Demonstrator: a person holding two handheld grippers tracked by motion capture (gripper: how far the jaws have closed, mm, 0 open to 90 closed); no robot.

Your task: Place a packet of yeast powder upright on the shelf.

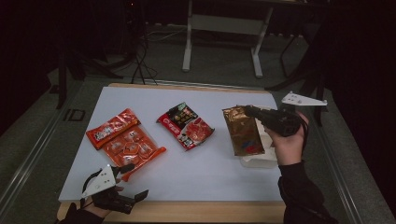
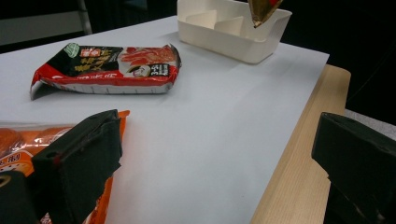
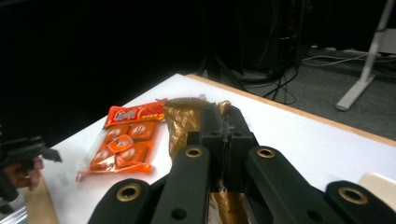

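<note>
Pinching shut on the top edge of a gold packet (image 1: 242, 130), the right gripper (image 1: 250, 111) holds it over a white divided box (image 1: 261, 157) at the right of the table (image 1: 196, 172). Its jaws are closed tight with the crinkled foil (image 3: 184, 119) caught between them. The packet is glossy gold-brown with a red and blue patch near its lower end, and it hangs slightly tilted, covering most of the box.

At the near left corner, the left gripper (image 1: 132, 181) sits with its jaws wide apart and nothing between them, one jaw over the corner of an orange packet (image 1: 125, 140) of small wrapped pieces.

From the left gripper view, the box's (image 2: 233, 28) inner dividers show clearly, with the gold packet's lower tip (image 2: 262, 10) dangling just above them. That view also shows the red and black packet (image 2: 109, 70) lying flat mid-table. The right gripper view catches the orange packet (image 3: 123, 140) beyond the foil, at the far left.
</note>
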